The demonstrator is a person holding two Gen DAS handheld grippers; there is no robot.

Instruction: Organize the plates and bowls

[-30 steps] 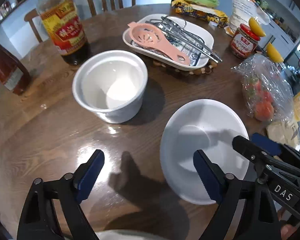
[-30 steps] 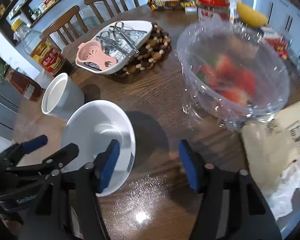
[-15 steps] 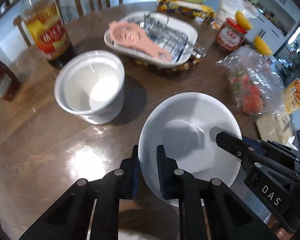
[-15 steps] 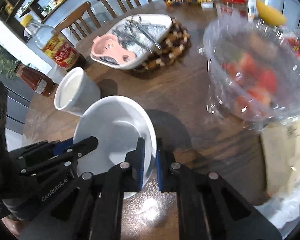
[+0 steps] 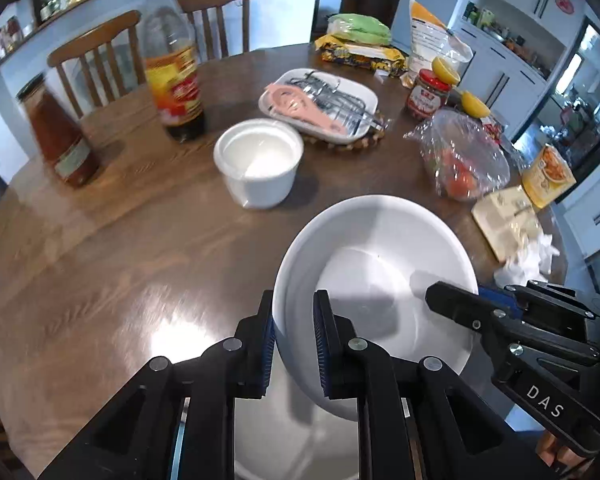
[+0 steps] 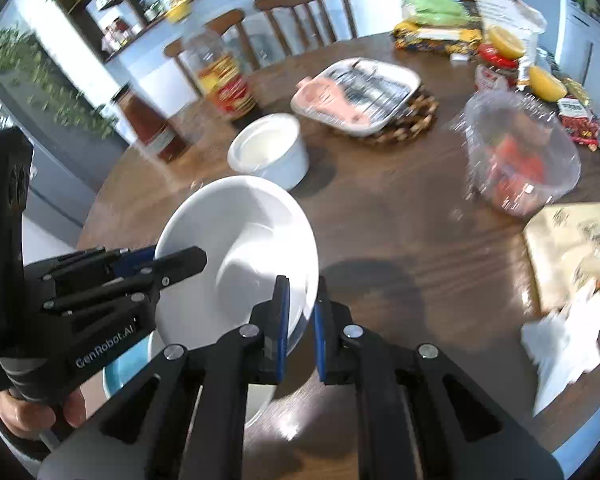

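Item, left: our left gripper (image 5: 294, 336), fingers pinched on the near-left rim of the wide white bowl (image 5: 380, 280). Item, centre: that bowl, held tilted above the wooden table (image 5: 100, 260); glazed ceramic, we judge it stiff, slippery, breakable, best held at opposite rim edges. Item, right: our right gripper (image 6: 300, 320), clamped on the bowl's right rim. Beyond stands a small deep white bowl (image 5: 259, 160).

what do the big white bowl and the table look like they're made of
Bowl: looks like glazed ceramic or porcelain, plain white and smooth with soft highlights on the rim; melamine can't be ruled out.
Table: looks like dark-stained wood with a glossy varnish, going by the visible grain lines and bright window glare; it could be veneer.
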